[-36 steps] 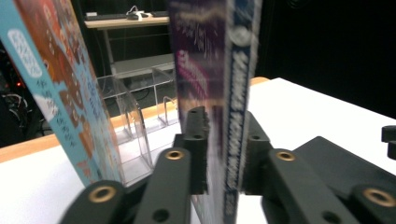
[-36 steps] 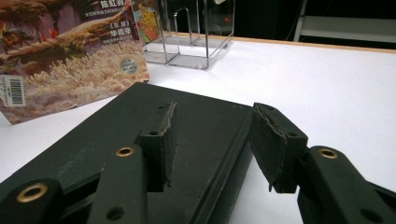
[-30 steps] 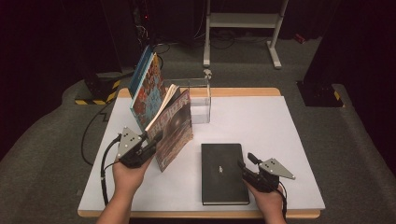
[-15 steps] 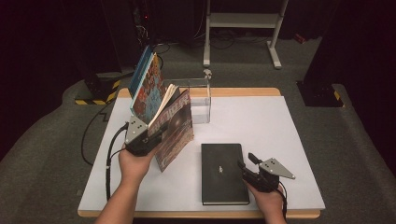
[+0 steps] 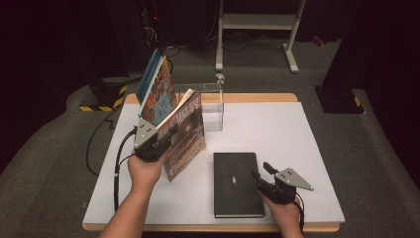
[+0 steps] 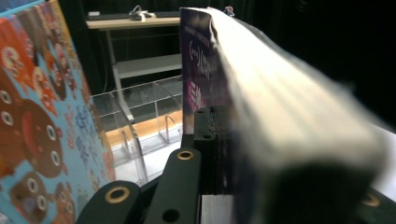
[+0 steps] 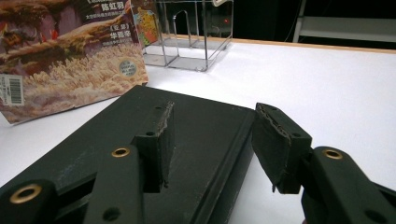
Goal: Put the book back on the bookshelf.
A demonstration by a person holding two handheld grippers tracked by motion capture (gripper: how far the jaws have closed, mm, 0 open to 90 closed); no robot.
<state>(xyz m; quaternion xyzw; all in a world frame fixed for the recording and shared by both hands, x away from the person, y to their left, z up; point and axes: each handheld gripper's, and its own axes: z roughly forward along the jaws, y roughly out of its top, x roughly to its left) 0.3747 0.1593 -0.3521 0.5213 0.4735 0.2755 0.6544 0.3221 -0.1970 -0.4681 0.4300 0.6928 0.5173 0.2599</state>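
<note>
Left gripper is clamped on a paperback, tilted, just short of the clear rack. Its own view shows the page edges up close. Right gripper sits wide open, one jaw over the black notebook, one beside it.

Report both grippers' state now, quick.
Left gripper: shut on the paperback book, holding it upright.
Right gripper: open, jaws either side of the black notebook's edge, not clamped.
</note>
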